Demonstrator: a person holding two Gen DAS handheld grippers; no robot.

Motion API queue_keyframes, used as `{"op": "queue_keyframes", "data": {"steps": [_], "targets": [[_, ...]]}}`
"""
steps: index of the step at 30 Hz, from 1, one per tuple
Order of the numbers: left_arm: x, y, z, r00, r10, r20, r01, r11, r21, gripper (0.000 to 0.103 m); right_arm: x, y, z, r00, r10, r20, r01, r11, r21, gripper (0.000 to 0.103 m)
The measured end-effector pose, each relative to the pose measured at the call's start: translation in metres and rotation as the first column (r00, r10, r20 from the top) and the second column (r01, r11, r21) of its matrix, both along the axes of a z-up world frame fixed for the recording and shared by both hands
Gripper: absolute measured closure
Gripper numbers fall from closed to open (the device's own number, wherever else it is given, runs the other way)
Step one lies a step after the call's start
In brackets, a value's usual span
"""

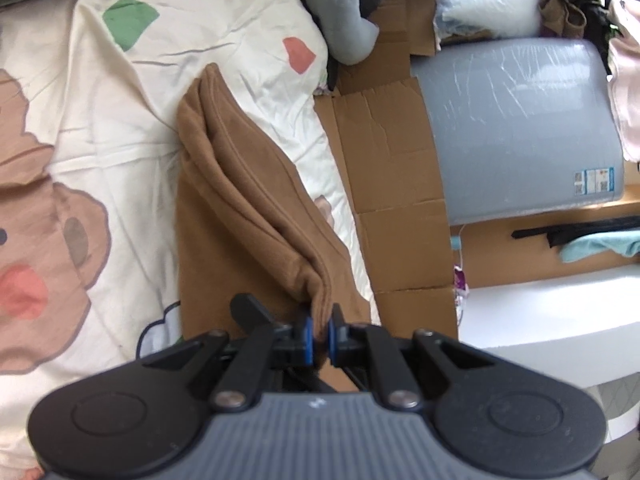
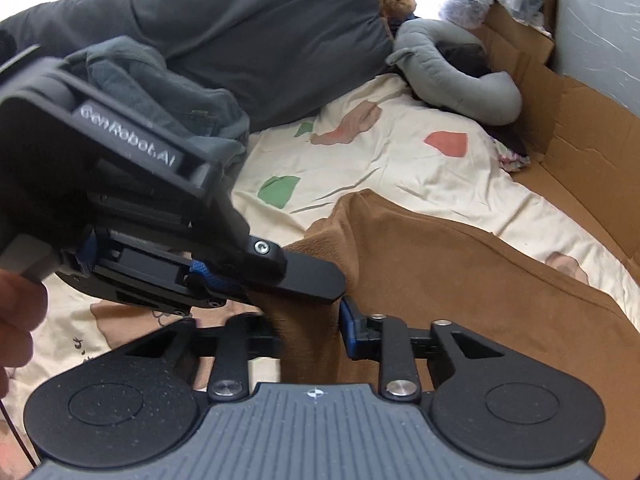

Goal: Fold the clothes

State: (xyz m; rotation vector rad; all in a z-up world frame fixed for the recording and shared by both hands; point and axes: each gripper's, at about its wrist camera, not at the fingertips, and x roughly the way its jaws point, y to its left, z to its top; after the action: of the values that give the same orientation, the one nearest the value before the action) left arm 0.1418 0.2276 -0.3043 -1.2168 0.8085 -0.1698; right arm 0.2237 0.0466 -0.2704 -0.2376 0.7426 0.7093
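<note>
Brown garment (image 1: 248,208) spread over a cream bedsheet (image 1: 120,120) printed with bears, folded lengthwise into a long ridge. Left gripper (image 1: 320,336) clenched on a bunched edge of that cloth at the near end, blue pads (image 1: 307,338) pressed into the fabric. Right gripper (image 2: 308,328) just beside it, grasping a hanging strip of the same brown cloth between its fingers. Grey plush toy (image 2: 460,80) at the far end of the bed, against flattened cardboard (image 1: 392,168). Dark pillow (image 2: 260,40) behind.

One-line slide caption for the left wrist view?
Left hand-held gripper pinches a fold of the brown garment on the cartoon-print bedsheet.
</note>
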Motion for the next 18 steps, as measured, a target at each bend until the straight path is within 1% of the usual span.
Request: {"op": "queue_keyframes", "data": {"steps": [1, 4, 6, 7, 9, 10, 11, 13, 14, 16, 18], "targets": [[-0.001, 0.001, 0.001, 1.000, 0.002, 0.001, -0.002, 1.000, -0.002, 0.096, -0.001, 0.003, -0.001, 1.000, 0.007, 0.015, -0.007, 1.000, -0.018, 0.095], [-0.006, 0.009, 0.007, 1.000, 0.022, 0.019, -0.022, 1.000, -0.002, 0.095, -0.005, 0.007, -0.002, 0.998, 0.031, 0.052, -0.028, 0.998, -0.056, 0.098], [-0.011, 0.017, 0.012, 0.998, 0.054, 0.037, -0.053, 0.999, -0.009, 0.093, -0.006, 0.007, -0.002, 0.997, 0.041, 0.069, -0.036, 0.997, -0.074, 0.098], [-0.013, 0.022, 0.015, 0.996, 0.073, 0.044, -0.072, 0.997, -0.009, 0.089, -0.006, 0.008, -0.002, 0.997, 0.044, 0.070, -0.039, 0.996, -0.078, 0.099], [-0.016, 0.034, 0.017, 0.994, 0.104, 0.045, -0.104, 0.994, 0.016, 0.071, -0.007, 0.008, -0.002, 0.996, 0.050, 0.067, -0.045, 0.996, -0.078, 0.099], [-0.016, 0.039, 0.018, 0.993, 0.115, 0.034, -0.116, 0.992, 0.044, 0.055, -0.007, 0.008, -0.002, 0.996, 0.053, 0.068, -0.047, 0.996, -0.080, 0.099], [-0.015, 0.043, 0.017, 0.992, 0.122, 0.024, -0.124, 0.990, 0.067, 0.046, -0.009, 0.009, -0.002, 0.996, 0.057, 0.073, -0.051, 0.995, -0.082, 0.099], [-0.013, 0.051, 0.013, 0.991, 0.133, 0.007, -0.133, 0.986, 0.103, 0.045, -0.010, 0.008, -0.001, 0.995, 0.060, 0.074, -0.054, 0.995, -0.083, 0.099], [-0.011, 0.054, 0.009, 0.991, 0.135, 0.002, -0.135, 0.985, 0.106, 0.040, -0.011, 0.007, -0.001, 0.995, 0.062, 0.075, -0.056, 0.995, -0.083, 0.099], [-0.006, 0.058, 0.000, 0.990, 0.139, -0.009, -0.137, 0.985, 0.103, 0.034, -0.010, 0.006, -0.001, 0.996, 0.056, 0.070, -0.050, 0.995, -0.085, 0.099], [0.001, 0.059, -0.008, 0.991, 0.134, -0.012, -0.132, 0.986, 0.099, 0.034, -0.010, 0.006, -0.001, 0.996, 0.054, 0.068, -0.047, 0.995, -0.089, 0.099]]}}
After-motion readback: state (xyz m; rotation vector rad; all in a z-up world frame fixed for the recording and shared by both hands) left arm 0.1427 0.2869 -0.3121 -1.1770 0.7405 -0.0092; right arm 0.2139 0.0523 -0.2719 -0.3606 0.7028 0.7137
